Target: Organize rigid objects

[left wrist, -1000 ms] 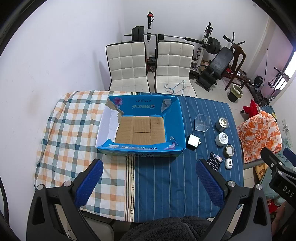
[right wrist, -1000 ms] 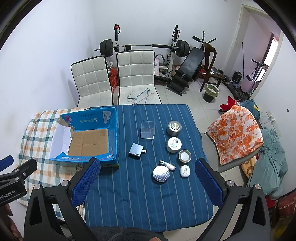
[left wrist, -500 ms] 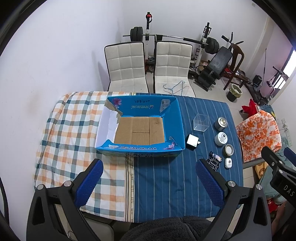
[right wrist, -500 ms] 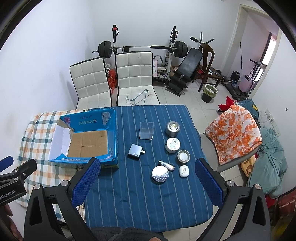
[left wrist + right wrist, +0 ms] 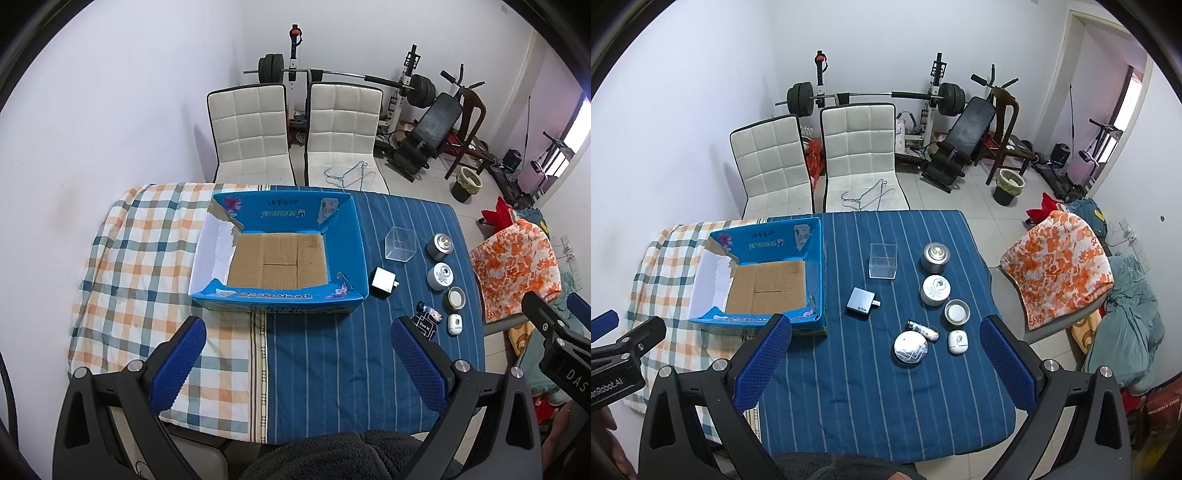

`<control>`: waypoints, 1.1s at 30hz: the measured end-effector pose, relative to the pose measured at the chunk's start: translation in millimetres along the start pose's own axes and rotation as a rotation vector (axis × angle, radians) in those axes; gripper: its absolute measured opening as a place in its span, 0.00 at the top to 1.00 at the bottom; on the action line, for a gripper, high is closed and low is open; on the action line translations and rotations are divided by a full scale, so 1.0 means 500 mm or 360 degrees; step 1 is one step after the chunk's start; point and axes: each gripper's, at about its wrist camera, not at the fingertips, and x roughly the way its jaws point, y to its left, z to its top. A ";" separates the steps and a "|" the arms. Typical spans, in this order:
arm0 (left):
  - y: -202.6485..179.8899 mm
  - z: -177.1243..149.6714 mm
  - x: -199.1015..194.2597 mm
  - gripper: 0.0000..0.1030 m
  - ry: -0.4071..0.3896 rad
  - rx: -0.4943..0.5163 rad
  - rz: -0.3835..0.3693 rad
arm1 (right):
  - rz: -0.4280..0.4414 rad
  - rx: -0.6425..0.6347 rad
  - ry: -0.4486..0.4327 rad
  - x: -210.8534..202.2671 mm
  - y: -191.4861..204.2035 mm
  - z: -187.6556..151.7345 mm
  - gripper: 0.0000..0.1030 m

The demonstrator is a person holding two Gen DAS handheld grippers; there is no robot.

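Small rigid objects sit in a loose cluster on the blue striped cloth (image 5: 871, 387), to the right of the box, none of them inside it. Far left, a plaid cloth (image 5: 147, 258) covers that end of the table. On the seam between the cloths stands an open blue cardboard box (image 5: 816, 258) with a bare brown floor; its walls carry printed flowers and white characters too small to read.

Just right of the box lies a grey charger block (image 5: 861, 303) marked "65w", which looks white from the left wrist view (image 5: 383, 282). Behind it stands a clear plastic cube (image 5: 882, 260). Further right, a row runs from far to near: a metal tin (image 5: 936, 256), a white jar (image 5: 936, 290) with a round label I cannot read, a shallow silver tin (image 5: 957, 313), and a small white pod (image 5: 957, 342). Near these lie a round silver compact (image 5: 911, 348) and a small dark tube (image 5: 922, 329); in the left wrist view a black tag beside the tube reads something like "Black", unclear.

The left gripper (image 5: 295, 365) hangs spread wide over the cloth seam, grasping nothing. The right gripper (image 5: 884, 363) is likewise released, its blue pads (image 5: 1006, 363) wide apart above the striped cloth.
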 end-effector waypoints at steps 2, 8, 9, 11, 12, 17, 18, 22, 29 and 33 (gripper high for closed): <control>-0.002 -0.002 -0.001 0.00 -0.0003 0.0001 0.0001 | -0.0001 0.0003 -0.0002 0.000 0.000 0.002 0.00; -0.003 -0.003 0.000 0.00 -0.0001 -0.0002 0.0001 | 0.0036 0.0060 -0.0010 0.007 -0.019 0.008 0.00; -0.003 -0.003 0.001 0.00 0.0000 0.0000 -0.0001 | 0.0045 0.0084 -0.0004 0.015 -0.028 0.012 0.00; -0.008 0.001 0.008 0.00 0.0008 0.0004 -0.0004 | 0.0053 0.0128 0.0038 0.042 -0.052 0.025 0.00; -0.013 0.007 0.013 0.00 0.0007 0.0002 -0.0018 | 0.0055 0.0162 0.0054 0.058 -0.069 0.031 0.00; -0.080 0.067 0.062 0.00 0.0012 0.0051 -0.0080 | 0.0023 0.0291 0.0164 0.188 -0.175 0.077 0.00; -0.101 0.086 0.079 0.00 0.0003 0.0071 -0.0098 | 0.0014 0.0310 0.0199 0.222 -0.192 0.087 0.00; -0.193 0.155 0.187 0.00 0.0052 0.0143 -0.0185 | 0.0031 0.0375 0.0307 0.368 -0.256 0.123 0.00; -0.364 0.245 0.453 0.00 0.0365 0.0191 -0.0292 | 0.0086 0.0451 0.0544 0.675 -0.348 0.184 0.00; -0.439 0.268 0.595 0.00 0.0520 0.0218 -0.0276 | 0.0116 0.0478 0.0662 0.825 -0.382 0.201 0.01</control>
